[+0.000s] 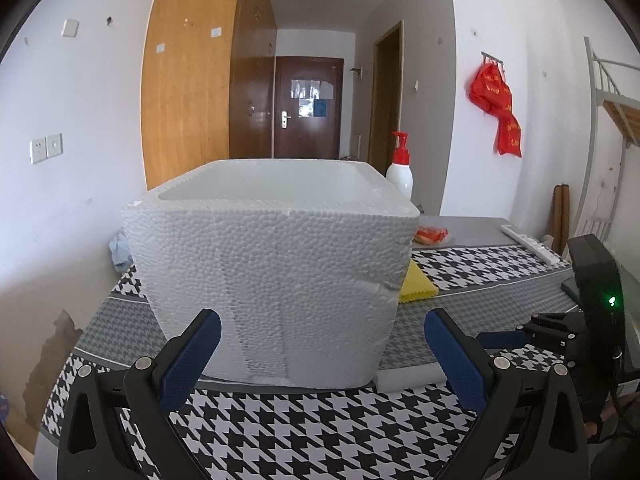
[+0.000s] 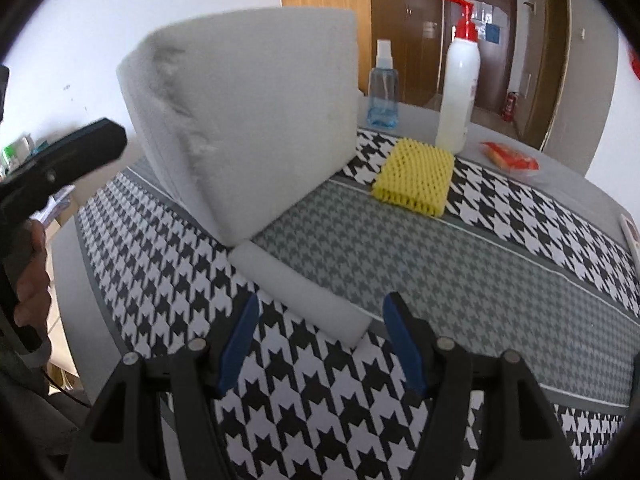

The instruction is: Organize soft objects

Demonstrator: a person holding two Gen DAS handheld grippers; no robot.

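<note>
My right gripper [image 2: 320, 344] nearest to foam strip [image 2: 300, 290]. Strip lies on checked cloth [image 2: 460, 264] at lower centre of right view, long axis running upper left to lower right, near end just ahead of my tips, slightly right of centre. Jaws released, nothing between pads. Strip's far end touches foam box [image 2: 248, 120] corner. My left gripper [image 1: 322, 354] also released, empty, facing box wall; strip shows at lower right there.

The foam box [image 2: 256, 120] walls off the left; bare tablecloth [image 2: 460, 264] lies open toward the yellow foam net [image 2: 414, 176].
</note>
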